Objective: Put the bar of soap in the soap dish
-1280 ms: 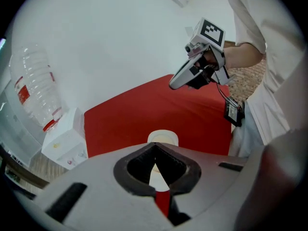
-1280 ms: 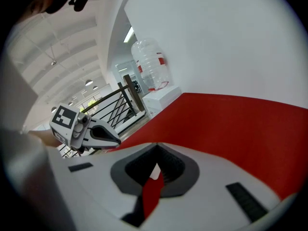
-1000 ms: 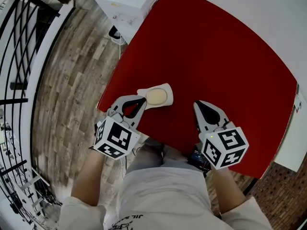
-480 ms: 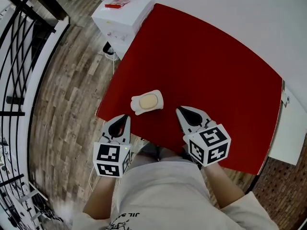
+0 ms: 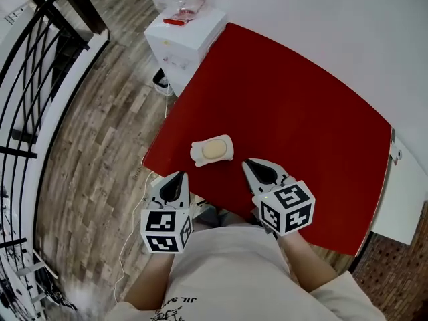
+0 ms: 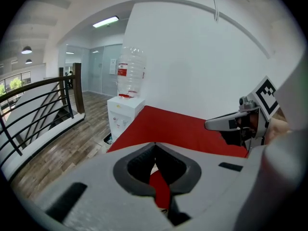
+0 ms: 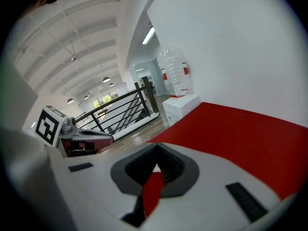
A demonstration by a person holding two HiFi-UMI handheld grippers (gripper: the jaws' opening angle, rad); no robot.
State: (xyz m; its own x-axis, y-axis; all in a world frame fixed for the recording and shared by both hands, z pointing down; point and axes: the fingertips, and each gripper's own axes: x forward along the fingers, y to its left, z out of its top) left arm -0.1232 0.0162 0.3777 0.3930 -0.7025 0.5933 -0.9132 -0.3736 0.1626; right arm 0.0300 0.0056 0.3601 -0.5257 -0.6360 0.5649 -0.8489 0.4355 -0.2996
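A beige bar of soap [image 5: 213,150] lies in the white soap dish [image 5: 198,154] near the front left corner of the red table [image 5: 294,105]. Below and left of the dish, just off the table's edge, my left gripper [image 5: 179,174] hangs shut and empty; in its own view the left gripper [image 6: 155,144] has its jaws meeting in a point. To the right of the dish, over the table's front edge, my right gripper [image 5: 247,162] is also shut with nothing in it, as the right gripper [image 7: 156,146] view confirms. Neither touches the dish.
A white water dispenser [image 5: 185,37] with a clear bottle [image 6: 131,74] stands at the table's far left corner. A black railing [image 5: 37,79] runs along the wooden floor [image 5: 100,132] on the left. A white wall [image 5: 348,39] lies behind the table.
Both grippers have drawn back from the dish toward the person and risen; the left one has rolled and left the table's edge. The soap stays in the dish.
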